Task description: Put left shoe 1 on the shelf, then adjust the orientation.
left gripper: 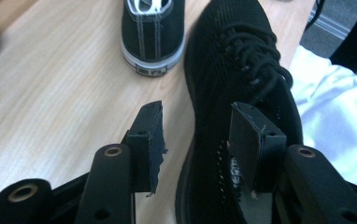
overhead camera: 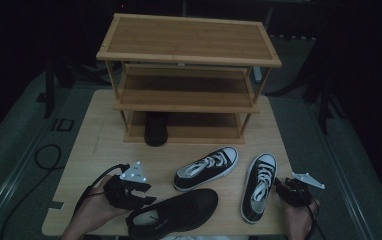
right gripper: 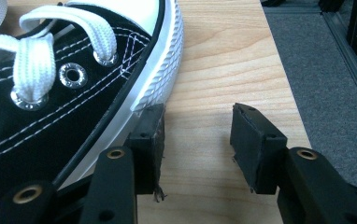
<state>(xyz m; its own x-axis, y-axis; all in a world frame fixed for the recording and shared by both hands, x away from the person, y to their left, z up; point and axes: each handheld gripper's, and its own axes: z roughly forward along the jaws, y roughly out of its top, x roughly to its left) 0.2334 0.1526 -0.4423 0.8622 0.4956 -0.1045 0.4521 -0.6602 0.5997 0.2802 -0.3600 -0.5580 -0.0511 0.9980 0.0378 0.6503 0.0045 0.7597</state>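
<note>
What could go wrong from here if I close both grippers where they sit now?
The left gripper is open with one jaw on the all-black shoe and the other over bare table; closing may pinch only the shoe's side and slip off. The right gripper is open beside the right sneaker, with bare wood between its jaws, so it would likely grab nothing. That sneaker lies near the table's right edge; a nudge could push it off.

Your left gripper [overhead camera: 138, 192] covers the heel end of the all-black shoe [overhead camera: 176, 212], whose heel the high view's bottom edge also cuts off. The dark object [overhead camera: 156, 128] on the rack's [overhead camera: 189, 55] lowest shelf is too dim for you to identify. Your right gripper view crops the laced sneaker [right gripper: 64, 84] at its left and top edges.
</note>
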